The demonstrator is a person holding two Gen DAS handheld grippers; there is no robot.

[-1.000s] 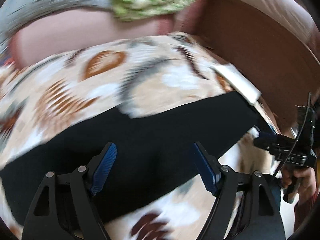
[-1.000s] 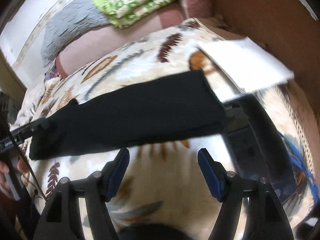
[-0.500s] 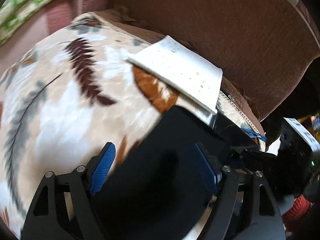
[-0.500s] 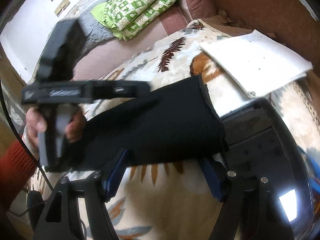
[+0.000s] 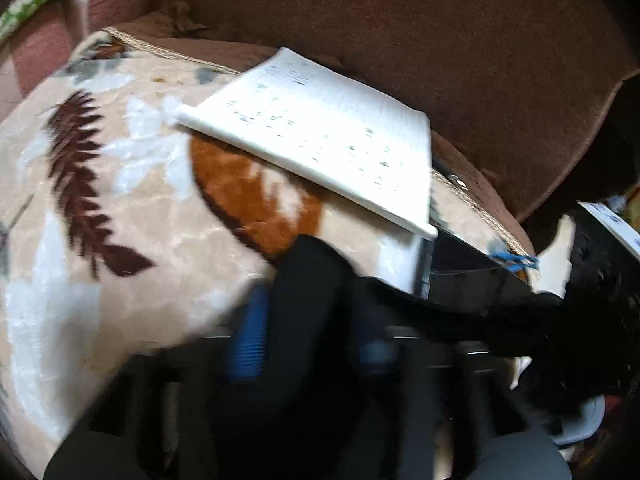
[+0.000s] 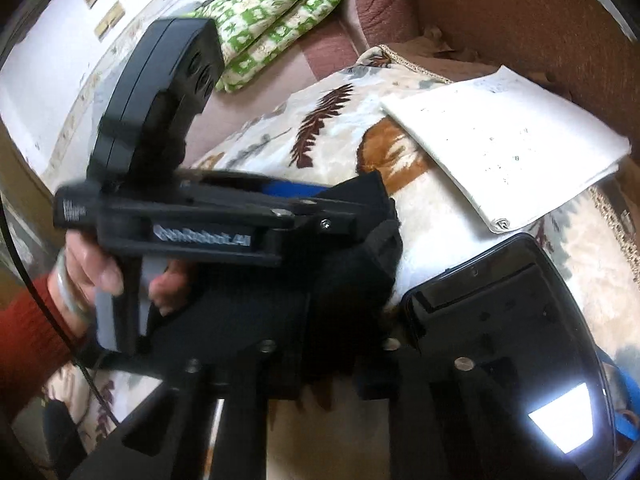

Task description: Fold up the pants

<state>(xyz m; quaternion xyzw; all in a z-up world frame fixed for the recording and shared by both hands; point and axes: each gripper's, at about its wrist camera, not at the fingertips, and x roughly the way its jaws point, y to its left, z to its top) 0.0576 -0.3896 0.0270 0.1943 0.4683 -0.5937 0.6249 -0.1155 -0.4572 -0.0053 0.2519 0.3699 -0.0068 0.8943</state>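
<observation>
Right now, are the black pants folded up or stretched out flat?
Folded over. The black pants are doubled into a short, thick bundle on the blanket, and the left gripper is closed on the top layer.

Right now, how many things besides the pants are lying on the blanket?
2: white notebook at the far edge; black tablet nearer, beside the pants. Others may be hidden.

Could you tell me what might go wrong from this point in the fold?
1. The black phone lies against the end of the black pants that the right claw grips; lifting that cloth could drag or flip it.
2. The left claw pinches the same end close by, so the fabric may bunch rather than fold flat.
3. A wide swing could catch the white notebook nearby.
</observation>
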